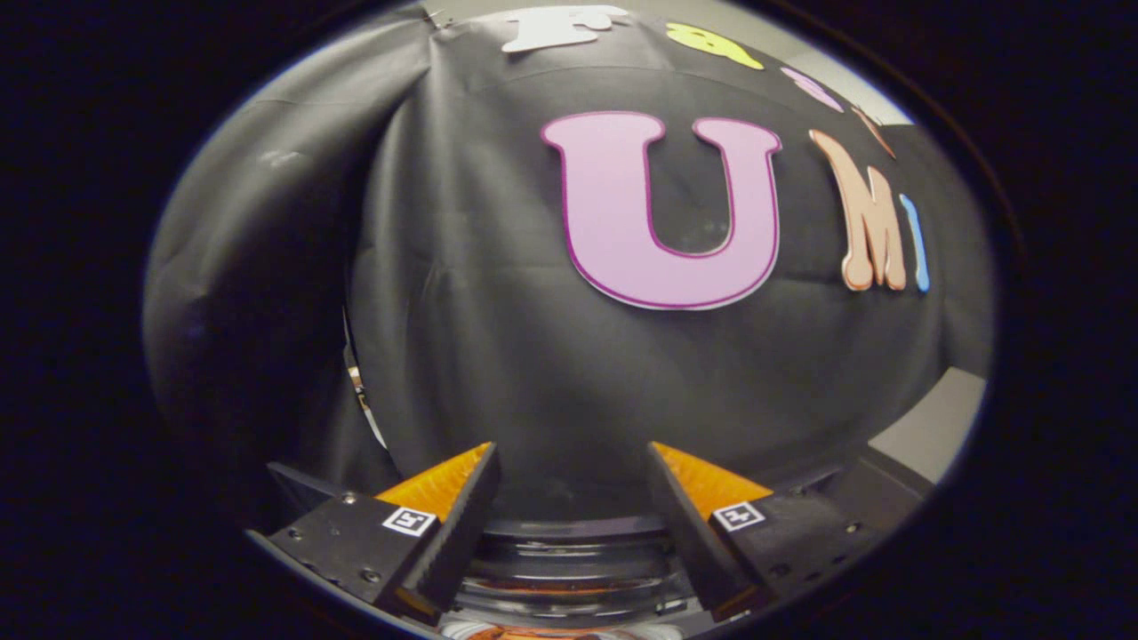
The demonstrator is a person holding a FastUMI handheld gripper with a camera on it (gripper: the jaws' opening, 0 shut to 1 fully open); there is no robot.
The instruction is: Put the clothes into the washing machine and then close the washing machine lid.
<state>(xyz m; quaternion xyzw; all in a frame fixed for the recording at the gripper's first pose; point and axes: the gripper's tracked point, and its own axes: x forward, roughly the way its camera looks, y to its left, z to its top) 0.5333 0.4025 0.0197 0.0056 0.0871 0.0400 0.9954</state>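
Tool (573, 462) fingers apart, gripping nothing | washing machine (569, 569) rim curving crosswise below them | cloth wall (498, 338) beyond

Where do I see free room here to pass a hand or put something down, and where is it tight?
The gap between the open jaws of the gripper is free, black cloth wall beyond. A bare grey patch lies past the right jaw, below the cloth. Crowded low between the jaws: a dark ringed rim sits there.
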